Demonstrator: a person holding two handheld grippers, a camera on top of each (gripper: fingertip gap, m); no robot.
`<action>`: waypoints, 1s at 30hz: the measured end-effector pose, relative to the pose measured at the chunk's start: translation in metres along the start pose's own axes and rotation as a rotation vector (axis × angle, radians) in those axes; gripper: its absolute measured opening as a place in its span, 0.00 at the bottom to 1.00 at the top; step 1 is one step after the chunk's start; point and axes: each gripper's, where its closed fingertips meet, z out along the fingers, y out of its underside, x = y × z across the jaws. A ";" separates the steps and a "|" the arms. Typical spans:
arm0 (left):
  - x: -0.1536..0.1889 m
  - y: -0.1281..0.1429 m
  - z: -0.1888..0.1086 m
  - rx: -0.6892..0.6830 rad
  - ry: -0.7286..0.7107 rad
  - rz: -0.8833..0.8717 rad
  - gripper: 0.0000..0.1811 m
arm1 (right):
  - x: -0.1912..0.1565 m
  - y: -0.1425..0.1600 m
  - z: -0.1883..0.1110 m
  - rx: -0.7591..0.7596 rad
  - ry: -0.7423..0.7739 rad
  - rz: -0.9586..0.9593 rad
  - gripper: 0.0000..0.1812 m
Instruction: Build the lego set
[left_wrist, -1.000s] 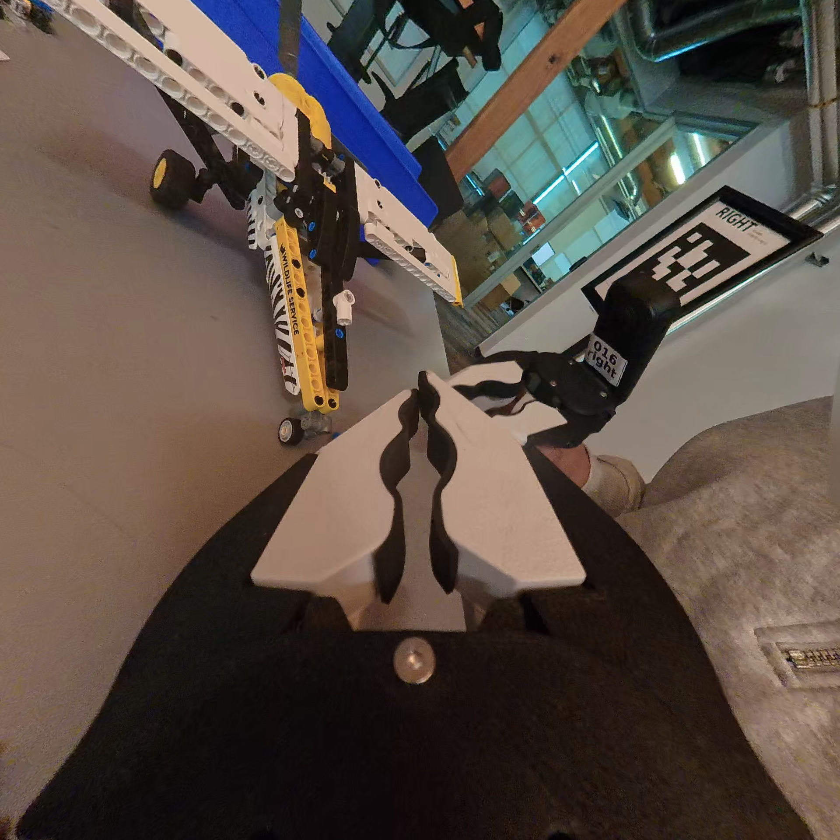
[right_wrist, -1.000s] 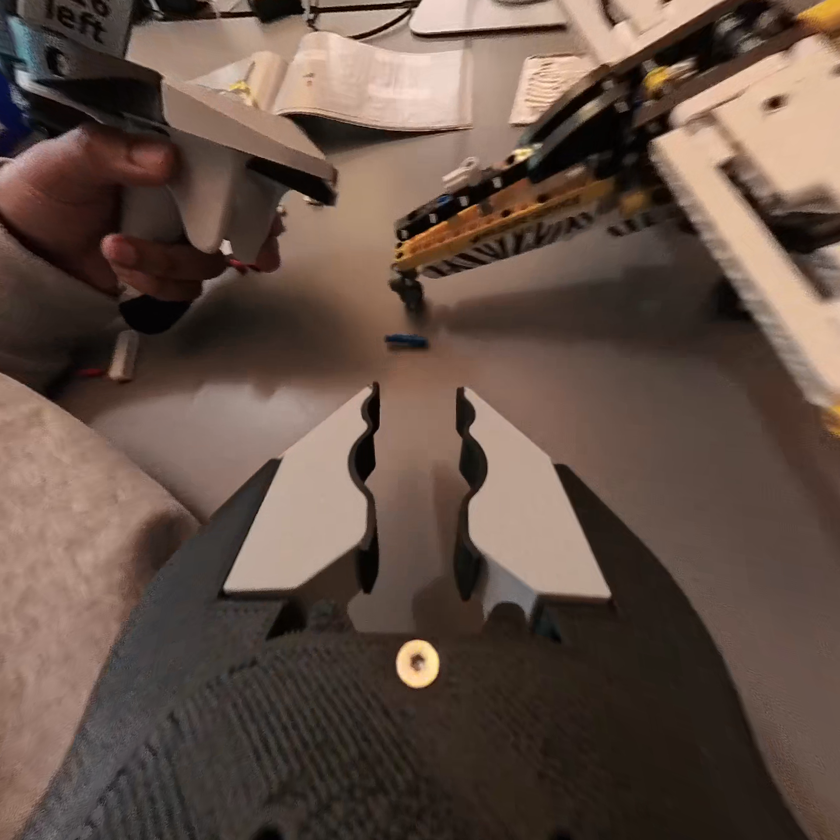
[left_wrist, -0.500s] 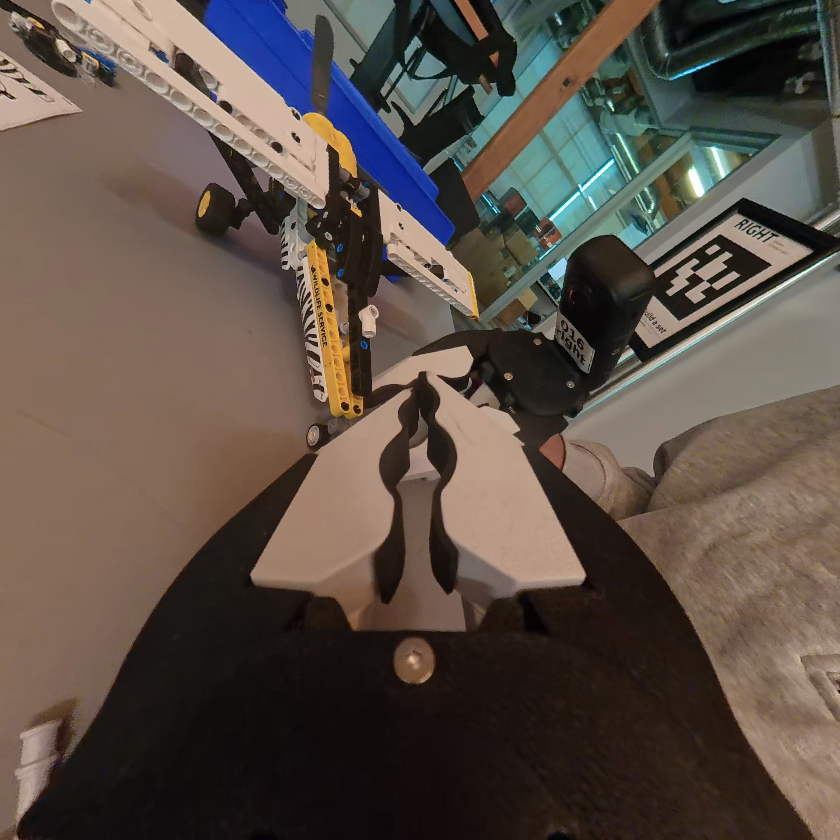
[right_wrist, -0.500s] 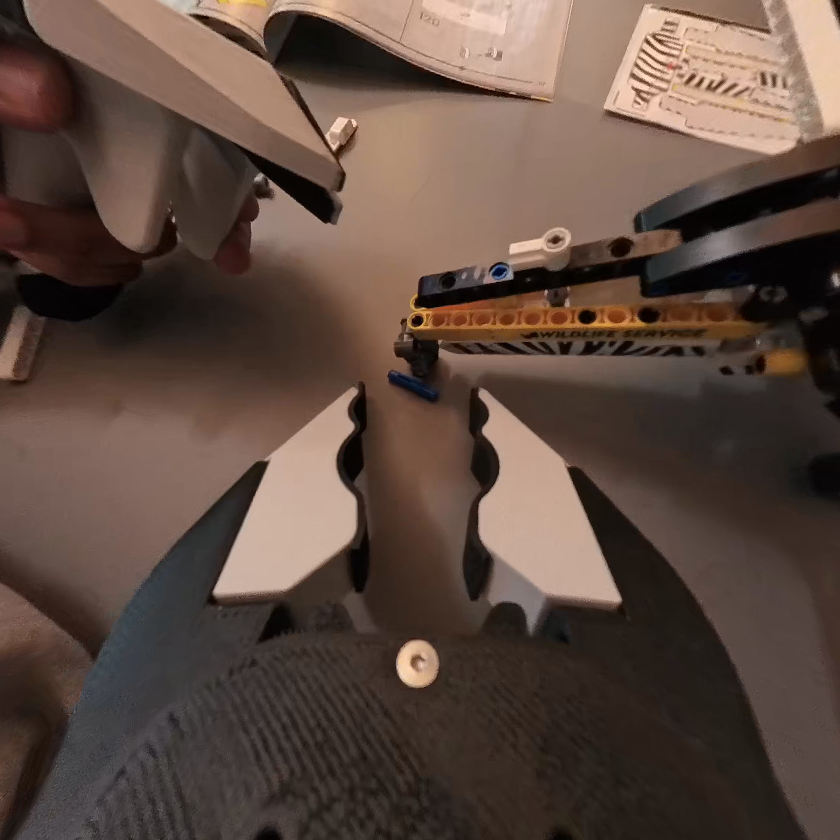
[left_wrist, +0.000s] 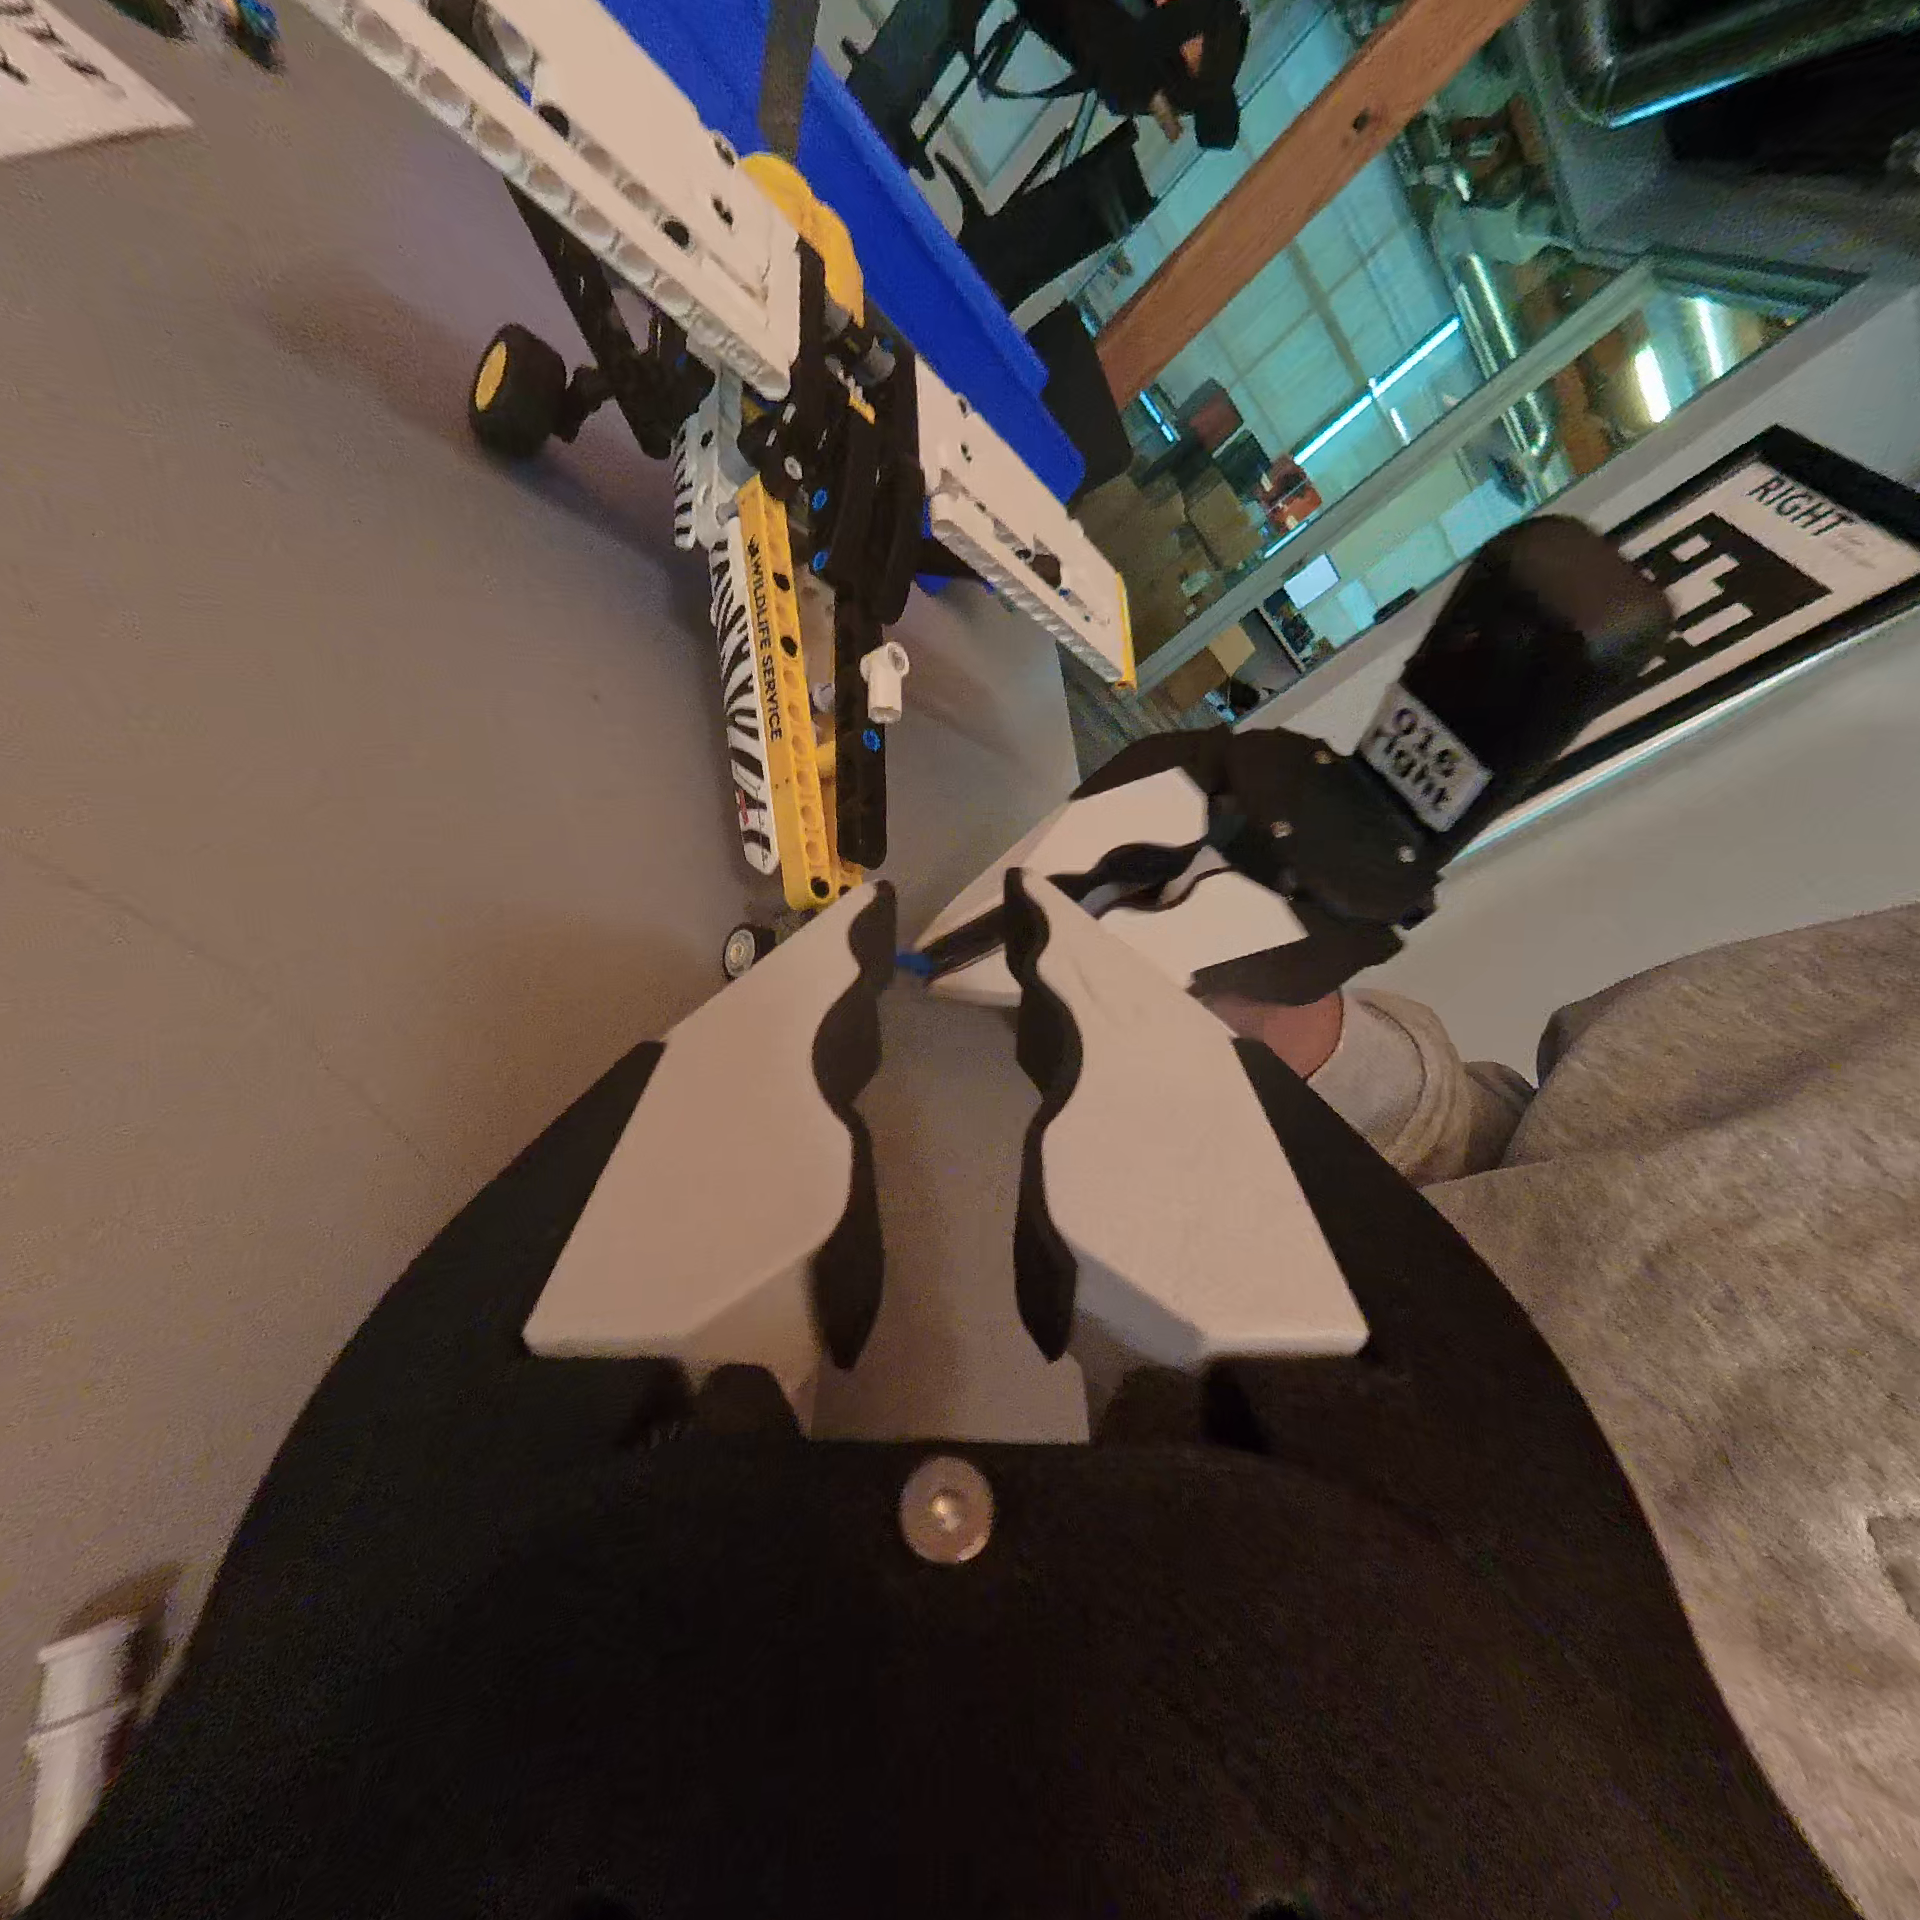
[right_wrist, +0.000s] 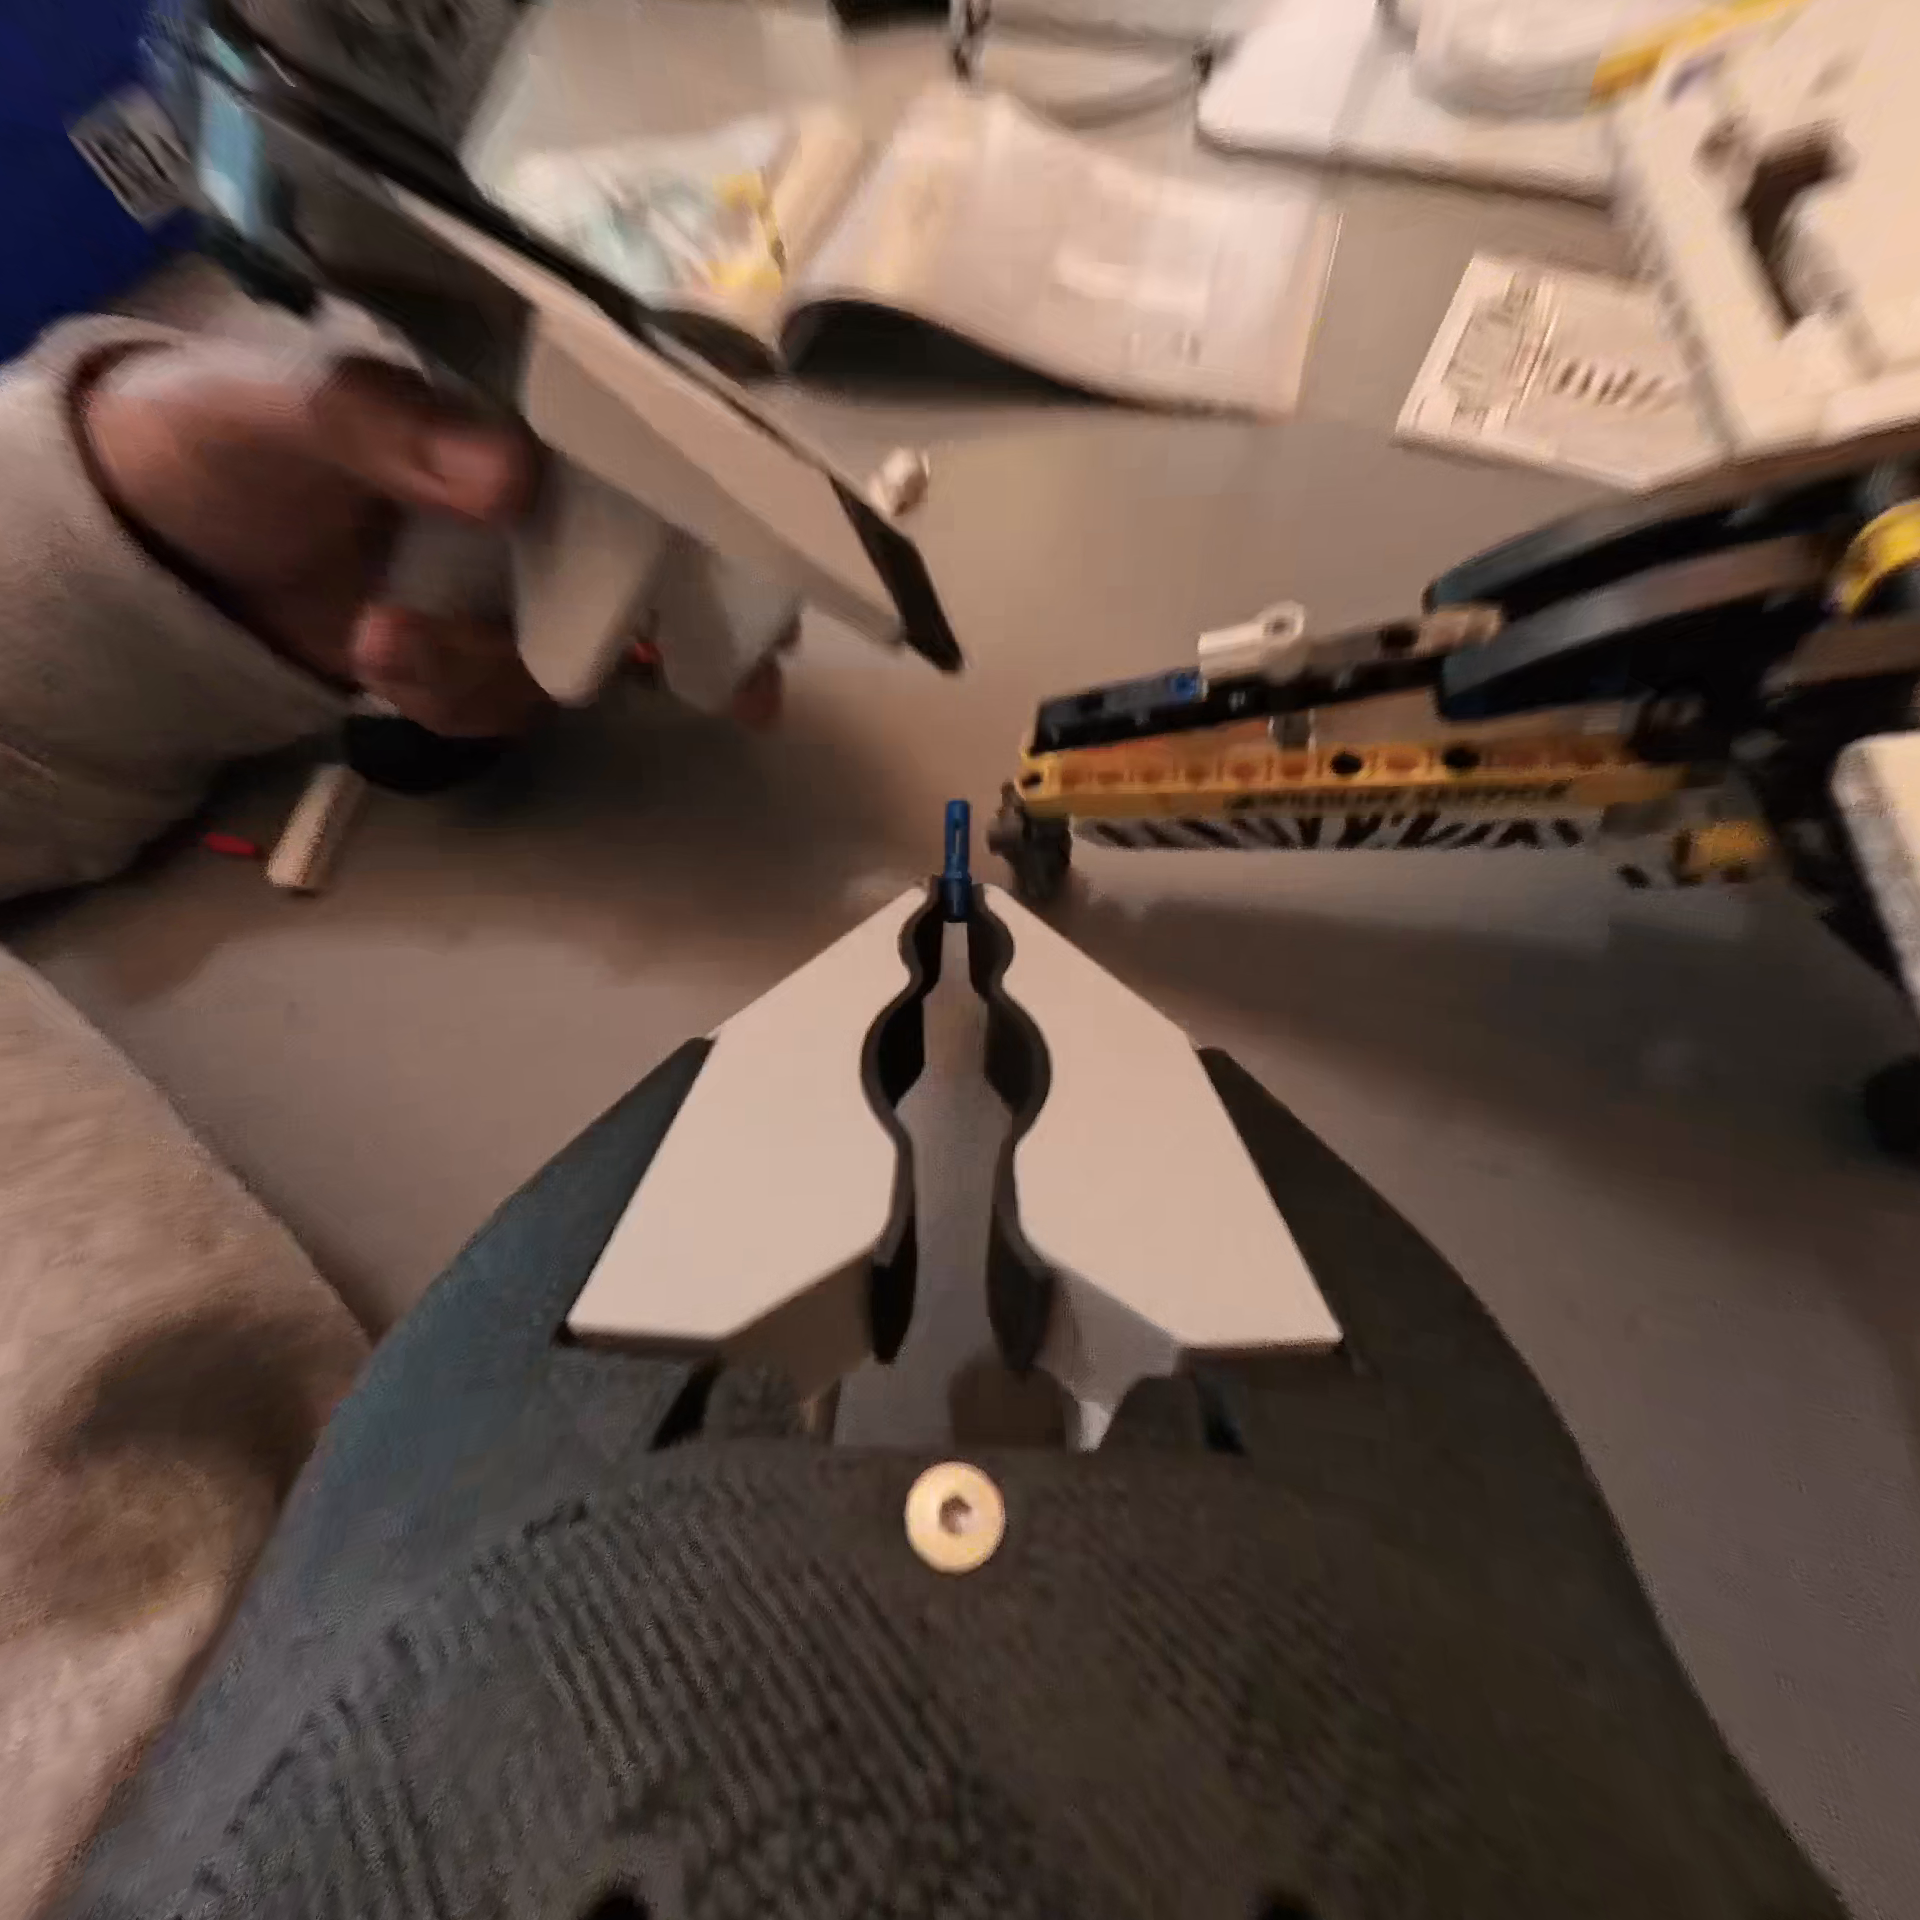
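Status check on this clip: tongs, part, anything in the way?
Right tongs shut on blue pin, tip sticking out. Left tongs open, empty, close by. Plane model just right of pin; path clear.

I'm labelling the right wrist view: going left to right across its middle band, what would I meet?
Person's hand → left gripper → blue pin held in the right gripper → small tail wheel → yellow beam of the lego model.

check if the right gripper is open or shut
Shut. The right gripper has its jaws pinched at the tips on a small blue pin, which sticks out forward past them, beside the yellow lego model.
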 end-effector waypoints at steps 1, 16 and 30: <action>0.001 0.002 0.002 -0.012 0.003 -0.001 0.14 | -0.003 -0.010 -0.005 0.056 -0.003 -0.013 0.02; 0.043 -0.004 0.000 0.041 0.265 -0.090 0.01 | -0.019 -0.052 -0.032 0.237 0.144 -0.351 0.04; 0.045 0.005 0.005 -0.006 0.252 -0.061 0.01 | -0.021 -0.047 -0.027 0.206 0.184 -0.424 0.03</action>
